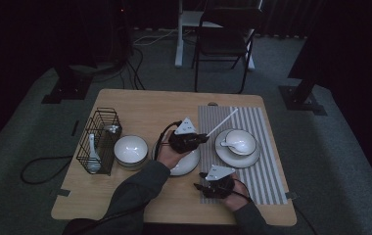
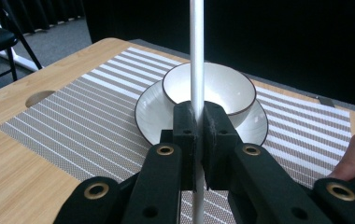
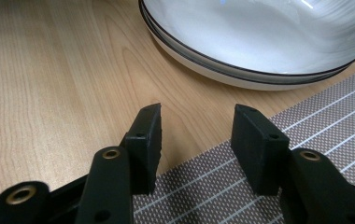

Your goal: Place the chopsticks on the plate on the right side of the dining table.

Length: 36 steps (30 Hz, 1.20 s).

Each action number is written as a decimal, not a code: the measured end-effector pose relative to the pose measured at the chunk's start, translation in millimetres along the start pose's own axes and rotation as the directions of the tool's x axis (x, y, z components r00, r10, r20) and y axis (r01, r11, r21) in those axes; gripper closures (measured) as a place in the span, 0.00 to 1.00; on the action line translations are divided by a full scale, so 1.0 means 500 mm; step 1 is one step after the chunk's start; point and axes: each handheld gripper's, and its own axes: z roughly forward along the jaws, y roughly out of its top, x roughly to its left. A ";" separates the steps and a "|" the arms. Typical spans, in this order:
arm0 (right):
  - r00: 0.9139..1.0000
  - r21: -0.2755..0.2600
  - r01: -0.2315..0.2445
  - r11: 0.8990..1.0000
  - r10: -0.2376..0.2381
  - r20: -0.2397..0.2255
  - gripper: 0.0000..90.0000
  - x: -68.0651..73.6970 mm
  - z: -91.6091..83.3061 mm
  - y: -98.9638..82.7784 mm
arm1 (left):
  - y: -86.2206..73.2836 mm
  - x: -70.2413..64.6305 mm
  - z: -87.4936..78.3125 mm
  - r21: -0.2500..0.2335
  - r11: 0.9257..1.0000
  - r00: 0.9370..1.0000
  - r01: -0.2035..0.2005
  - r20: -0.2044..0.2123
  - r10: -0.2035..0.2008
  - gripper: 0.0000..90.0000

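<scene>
A light wooden desk (image 1: 125, 100) stands on grey carpet (image 1: 22, 122) in a dim room. At its left side a black wire basket (image 1: 98, 139) holds a white ceramic spoon (image 1: 93, 156). Just beside the basket sits an empty white bowl with a dark rim (image 1: 130, 151). Another white plate with a dark rim (image 1: 188, 164) lies near the middle of the desk, at the left edge of the mat. Beyond the far edge a black folding chair (image 1: 223, 41) stands by a white post (image 1: 179, 34), and black cables (image 1: 37, 169) trail over the floor.
</scene>
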 end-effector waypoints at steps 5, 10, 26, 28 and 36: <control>1.000 0.007 -0.025 1.000 0.025 0.000 0.58 -0.002 0.006 -0.005 | 0.003 0.002 0.006 0.001 1.000 1.000 -0.002 -0.004 0.002 0.95; 0.999 0.013 -0.038 0.999 0.038 -0.002 0.57 -0.002 0.010 -0.007 | 0.006 0.007 0.013 0.007 1.000 1.000 -0.005 -0.011 0.005 0.95; 0.998 0.020 -0.060 0.998 0.060 0.000 0.55 -0.004 0.016 -0.017 | 0.008 0.022 0.037 0.040 0.999 1.000 -0.008 -0.029 0.009 0.95; 0.998 0.025 -0.057 0.998 0.057 0.001 0.55 -0.003 0.017 -0.018 | 0.008 0.024 0.041 0.044 0.999 0.999 -0.008 -0.033 0.010 0.95; 0.999 0.037 -0.042 0.998 0.042 -0.009 0.55 0.004 0.026 -0.020 | 0.012 0.027 0.055 0.067 0.997 0.999 -0.024 -0.042 0.027 0.95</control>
